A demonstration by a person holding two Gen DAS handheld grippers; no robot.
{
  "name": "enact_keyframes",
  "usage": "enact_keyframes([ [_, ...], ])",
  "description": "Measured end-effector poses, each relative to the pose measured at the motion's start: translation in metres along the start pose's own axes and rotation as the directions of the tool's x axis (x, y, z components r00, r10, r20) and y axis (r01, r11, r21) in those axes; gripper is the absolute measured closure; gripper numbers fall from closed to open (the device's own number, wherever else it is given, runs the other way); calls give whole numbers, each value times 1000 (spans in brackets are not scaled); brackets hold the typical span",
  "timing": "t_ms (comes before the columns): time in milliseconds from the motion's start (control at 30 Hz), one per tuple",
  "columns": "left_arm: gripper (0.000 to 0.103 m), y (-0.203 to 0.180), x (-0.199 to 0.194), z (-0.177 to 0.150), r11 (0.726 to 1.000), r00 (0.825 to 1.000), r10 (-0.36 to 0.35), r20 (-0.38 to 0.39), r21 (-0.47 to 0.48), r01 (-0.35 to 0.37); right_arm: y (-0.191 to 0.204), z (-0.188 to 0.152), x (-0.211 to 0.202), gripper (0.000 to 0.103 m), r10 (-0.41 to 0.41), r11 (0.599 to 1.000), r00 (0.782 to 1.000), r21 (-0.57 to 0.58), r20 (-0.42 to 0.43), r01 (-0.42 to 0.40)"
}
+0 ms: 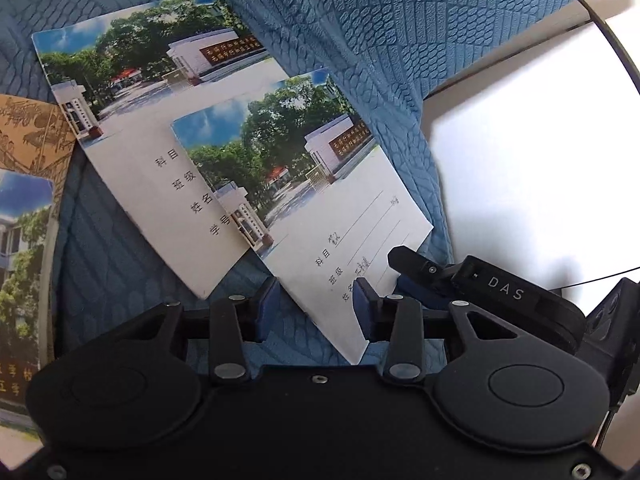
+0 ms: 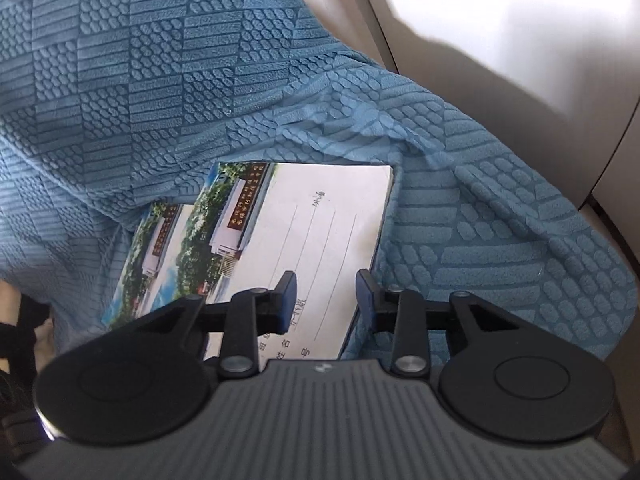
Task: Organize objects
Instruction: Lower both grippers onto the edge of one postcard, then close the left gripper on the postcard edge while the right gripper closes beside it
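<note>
Fingers of the left gripper (image 1: 316, 304) and right gripper (image 2: 326, 298), half open and holding nothing, straddle the edges of the top notebook (image 1: 320, 184): thin, light, floppy, best pinched at an edge.

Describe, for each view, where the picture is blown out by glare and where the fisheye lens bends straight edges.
Left wrist view: the pale surface on the right is washed out white, and the top notebook has bowed edges. Right wrist view: glare whitens the upper right corner beyond the blue textured cover, whose pattern curves outward.
</note>
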State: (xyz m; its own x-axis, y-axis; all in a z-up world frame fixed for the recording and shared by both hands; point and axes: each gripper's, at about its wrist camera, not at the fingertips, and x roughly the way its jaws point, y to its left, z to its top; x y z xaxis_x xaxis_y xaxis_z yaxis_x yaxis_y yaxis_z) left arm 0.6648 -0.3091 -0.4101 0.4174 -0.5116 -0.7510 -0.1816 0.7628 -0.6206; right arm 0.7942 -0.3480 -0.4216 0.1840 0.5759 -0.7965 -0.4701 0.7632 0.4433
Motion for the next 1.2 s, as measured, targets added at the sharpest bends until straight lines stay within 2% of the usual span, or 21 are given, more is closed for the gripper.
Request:
enact_keyframes([
  [167, 58, 2, 1, 0, 999, 1000, -15, 13, -34, 16, 3, -5, -1, 68, -12, 1000, 1000, -4, 26, 12],
  [333, 56, 10, -6, 0, 994, 995, -90, 43, -65, 92, -3, -5, -1, 68, 9, 1000, 1000, 30, 28, -10],
  [500, 58, 6, -14, 3, 966, 965, -246, 94, -54, 251, -13, -5, -3, 70, 35, 996, 999, 86, 33, -38],
  [600, 59, 2, -7, 8, 955, 956, -281, 88, -75, 288, -15, -5, -3, 70, 44, 993, 998, 105, 36, -47],
  [667, 61, 0, 1, 11, 955, 959, -275, 70, -96, 281, -17, -5, -3, 70, 51, 991, 998, 120, 38, -55],
  [733, 67, -1, 12, 12, 963, 971, -236, 39, -127, 239, -20, -5, -3, 70, 59, 989, 998, 132, 38, -63],
  [833, 74, -4, 24, 9, 970, 980, -199, 15, -136, 200, -24, -5, -5, 70, 72, 984, 997, 158, 38, -77],
  [900, 86, -6, 30, 8, 977, 985, -172, -10, -126, 169, -28, -5, -5, 70, 83, 977, 996, 193, 40, -90],
  [933, 89, -8, 31, 8, 980, 986, -164, -19, -119, 160, -30, -4, -6, 69, 87, 973, 996, 209, 37, -93],
  [1167, 94, -13, 33, 13, 983, 990, -140, -12, -122, 138, -35, 4, -19, 65, 139, 957, 990, 255, 3, -136],
  [1200, 95, -14, 32, 14, 982, 989, -146, -13, -124, 143, -38, 4, -21, 61, 148, 950, 989, 278, -6, -141],
])
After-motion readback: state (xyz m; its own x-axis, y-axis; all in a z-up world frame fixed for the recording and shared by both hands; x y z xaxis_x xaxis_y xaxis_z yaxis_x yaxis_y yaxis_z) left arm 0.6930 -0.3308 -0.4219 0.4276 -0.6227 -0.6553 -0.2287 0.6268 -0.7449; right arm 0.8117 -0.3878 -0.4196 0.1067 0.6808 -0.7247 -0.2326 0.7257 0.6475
